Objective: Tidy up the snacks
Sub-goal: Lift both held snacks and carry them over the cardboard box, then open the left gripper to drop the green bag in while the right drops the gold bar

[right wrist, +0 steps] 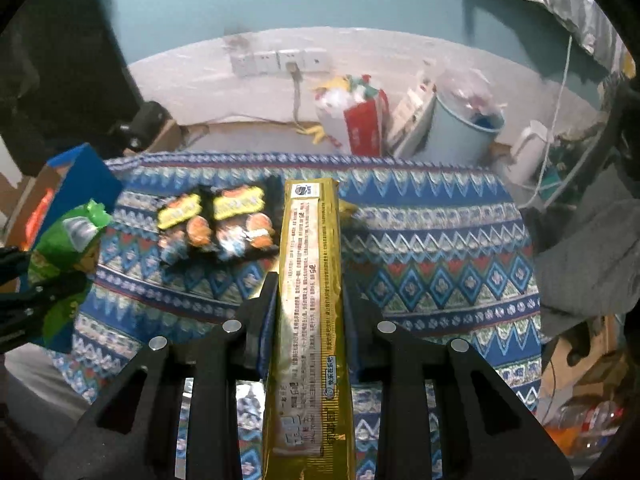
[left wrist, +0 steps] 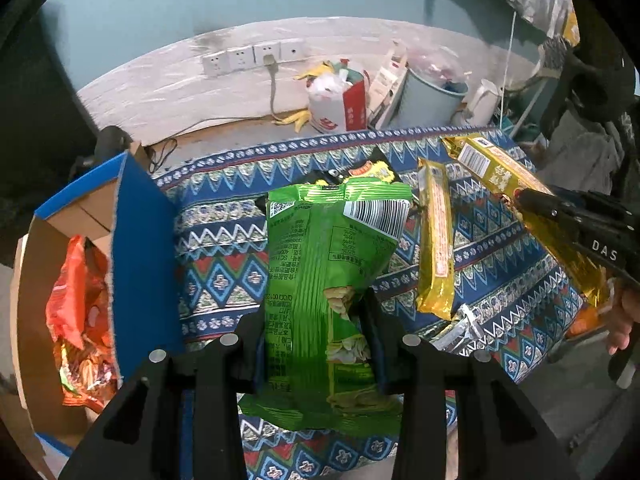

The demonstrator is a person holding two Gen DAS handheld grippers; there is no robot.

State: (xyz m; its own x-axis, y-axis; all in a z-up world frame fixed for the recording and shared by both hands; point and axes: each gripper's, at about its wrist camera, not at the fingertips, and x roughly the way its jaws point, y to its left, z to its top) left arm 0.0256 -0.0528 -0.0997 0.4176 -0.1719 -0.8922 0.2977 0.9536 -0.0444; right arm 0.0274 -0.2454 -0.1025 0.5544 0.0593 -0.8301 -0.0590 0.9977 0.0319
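Left wrist view: the left gripper [left wrist: 318,334] is clamped on a green chip bag [left wrist: 332,264], its two fingers [left wrist: 250,344] pressing the bag's lower half from either side. The bag hangs above the patterned cloth [left wrist: 224,240], barcode end pointing away from the camera. To the left stands a blue box [left wrist: 140,248] with its flap up; inside it lies an orange packet [left wrist: 76,312]. A black packet [left wrist: 372,170] peeks out past the green bag's far end. On the cloth to the right lies a gold bar [left wrist: 436,240], and just below it something silvery, too hidden to name. Further right, the right gripper [left wrist: 520,196] enters from the edge, closed on a long gold pack [left wrist: 520,204] held clear of the cloth. A hand [left wrist: 622,324] shows at the right edge.

Right wrist view: the right gripper [right wrist: 310,292] is closed tight on the long gold pack [right wrist: 310,280], which runs lengthwise between the fingers and stands out beyond them, raised over the cloth [right wrist: 440,264]. Two black packets [right wrist: 218,222] lie side by side on the cloth, just left of the pack's far end. At the left edge the left gripper [right wrist: 52,284] carries the green bag [right wrist: 68,252], blurred here, with the blue box [right wrist: 86,172] behind it. Beyond the table stand a pale bin [right wrist: 452,132] and a white and red bag [right wrist: 356,120], against a wall with sockets [right wrist: 280,62].
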